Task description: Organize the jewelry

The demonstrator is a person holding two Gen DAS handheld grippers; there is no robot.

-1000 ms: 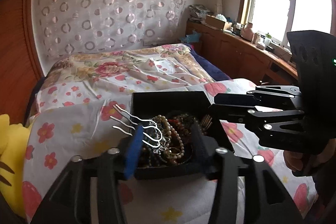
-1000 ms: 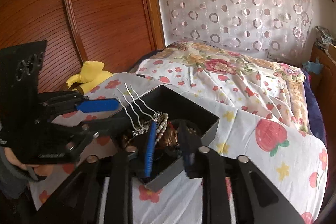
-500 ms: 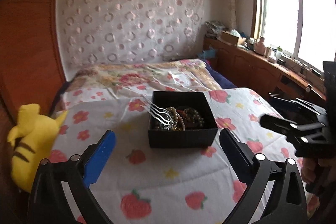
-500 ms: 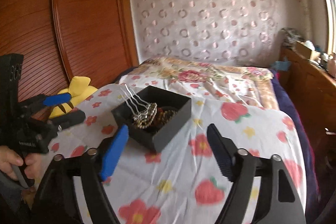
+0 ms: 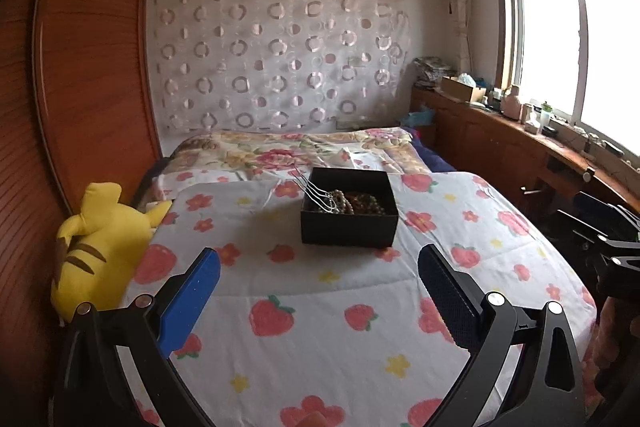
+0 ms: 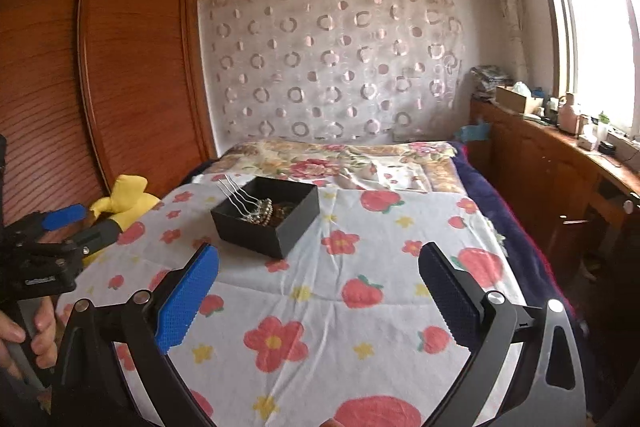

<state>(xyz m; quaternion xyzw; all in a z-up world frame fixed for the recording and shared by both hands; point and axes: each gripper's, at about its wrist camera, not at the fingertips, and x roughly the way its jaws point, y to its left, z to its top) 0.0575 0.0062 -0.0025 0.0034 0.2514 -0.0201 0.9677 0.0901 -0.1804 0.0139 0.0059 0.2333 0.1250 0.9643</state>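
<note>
Black box (image 5: 349, 217) of jewelry (image 5: 352, 205) sat on the bed (image 5: 320, 307) at twelve o'clock from your left gripper (image 5: 319, 291), spread wide, empty. Your right gripper (image 6: 318, 289), equally parted, had it at eleven o'clock, likely clear for viewing.

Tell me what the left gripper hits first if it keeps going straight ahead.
Most likely the black box of jewelry on the bed. The left gripper is open and aimed roughly at it, with only bare bedspread between; depth is hard to judge.
</note>
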